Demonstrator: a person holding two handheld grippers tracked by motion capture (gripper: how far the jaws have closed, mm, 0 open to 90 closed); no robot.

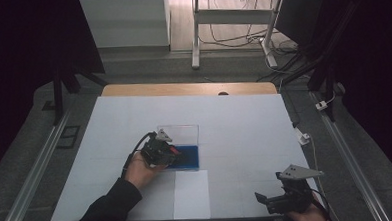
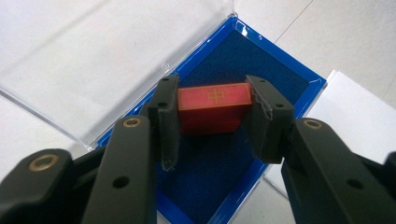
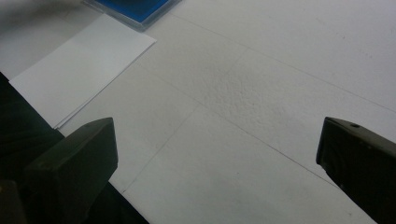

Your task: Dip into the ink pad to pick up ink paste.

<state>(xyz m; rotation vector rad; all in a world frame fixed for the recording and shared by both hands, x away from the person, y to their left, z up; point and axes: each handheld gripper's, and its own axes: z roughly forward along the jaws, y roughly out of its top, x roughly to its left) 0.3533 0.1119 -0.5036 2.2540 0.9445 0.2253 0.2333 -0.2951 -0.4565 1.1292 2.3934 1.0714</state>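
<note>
The left gripper [image 2: 212,123] has its jaws clamped on a red block [image 2: 214,106], one pad pressed against each short end. The block's long axis runs straight across from pad to pad, at right angles to the line of the jaws. Its top face, edged with a thin gold line and marked with a gold cross-shaped sign at the middle, is turned up toward the gripper's camera, tilted slightly so the end by the right-hand pad sits a little higher in the left gripper view.

Below and beyond the jaws lies the blue box [image 2: 280,74], its dark blue lining spread beneath the block; whether the block rests on the lining or hangs just above it I cannot tell. The clear lid [image 2: 93,60] stands open on the far side of the left-hand jaw, hinged at the box's edge.

In the high view the left gripper [image 1: 172,152] sits over the near left part of the box [image 1: 188,158].

The right gripper [image 3: 215,154] has its jaws wide apart with nothing between them, above the bare white table cover [image 3: 280,70]. A white paper sheet [image 3: 79,74] lies beyond its left-hand jaw, with a corner of the box past that.
</note>
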